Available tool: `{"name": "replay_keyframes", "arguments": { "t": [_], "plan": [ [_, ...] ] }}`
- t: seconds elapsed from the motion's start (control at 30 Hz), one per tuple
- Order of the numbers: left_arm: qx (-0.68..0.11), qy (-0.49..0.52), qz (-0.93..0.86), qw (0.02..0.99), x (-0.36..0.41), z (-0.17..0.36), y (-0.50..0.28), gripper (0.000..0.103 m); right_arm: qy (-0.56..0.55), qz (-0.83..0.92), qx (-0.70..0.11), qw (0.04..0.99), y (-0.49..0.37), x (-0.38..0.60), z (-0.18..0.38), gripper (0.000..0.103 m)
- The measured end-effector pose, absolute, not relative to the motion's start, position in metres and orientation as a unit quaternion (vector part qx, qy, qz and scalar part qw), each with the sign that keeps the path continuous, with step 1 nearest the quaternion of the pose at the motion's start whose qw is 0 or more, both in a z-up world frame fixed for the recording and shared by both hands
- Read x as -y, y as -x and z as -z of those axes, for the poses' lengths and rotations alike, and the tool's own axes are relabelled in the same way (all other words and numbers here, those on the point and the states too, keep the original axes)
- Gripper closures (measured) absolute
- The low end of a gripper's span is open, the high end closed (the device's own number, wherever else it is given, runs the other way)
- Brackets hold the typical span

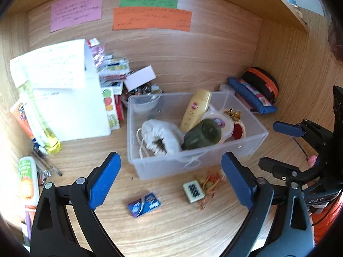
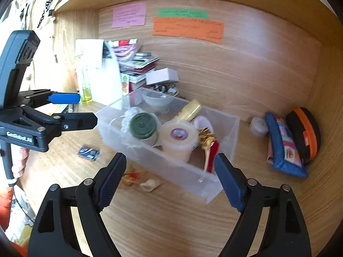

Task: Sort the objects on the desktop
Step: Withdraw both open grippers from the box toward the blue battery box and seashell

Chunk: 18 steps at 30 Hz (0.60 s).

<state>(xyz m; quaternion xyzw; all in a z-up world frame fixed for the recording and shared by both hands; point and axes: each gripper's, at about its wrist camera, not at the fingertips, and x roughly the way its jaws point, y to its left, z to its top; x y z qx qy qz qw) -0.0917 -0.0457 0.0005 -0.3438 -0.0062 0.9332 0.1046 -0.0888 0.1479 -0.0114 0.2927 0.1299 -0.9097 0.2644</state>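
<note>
Jar (image 1: pixel 202 135) and bottle (image 1: pixel 196 109) in the bin (image 1: pixel 171 167), packet (image 1: pixel 144 204) on the desk (image 1: pixel 171 231) before it

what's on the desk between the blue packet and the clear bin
In the left wrist view, only bare wood lies between the blue packet and the clear bin.

Writing on the pink note (image 1: pixel 76 10), green note (image 1: pixel 148 2) and orange note (image 1: pixel 152 18) above the clear bin (image 1: pixel 193 165): blurred, unreadable. White drawstring pouch (image 1: pixel 160 136) inside the bin hides its contents. Left of the bin, the orange-capped tube (image 1: pixel 27 184) runs off frame.
</note>
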Motion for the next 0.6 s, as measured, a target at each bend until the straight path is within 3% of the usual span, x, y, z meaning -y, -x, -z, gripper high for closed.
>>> {"name": "replay_keyframes", "arguments": {
  "t": [0.43,0.53,0.6],
  "plan": [
    [-0.025,0.387,-0.920,0.055,0.080,0.051,0.077,0.007,-0.336,0.890,-0.149,0.268,0.077,-0.132,0.058,0.023],
    [-0.040,0.393,-0.917,0.057,0.080,0.062,0.075,0.015,-0.350,0.883,-0.145,0.276,0.080,-0.131,0.067,0.025],
    [-0.048,0.403,-0.912,0.062,0.078,0.069,0.077,0.024,-0.362,0.878,-0.146,0.279,0.085,-0.130,0.073,0.031]
  ]
}}
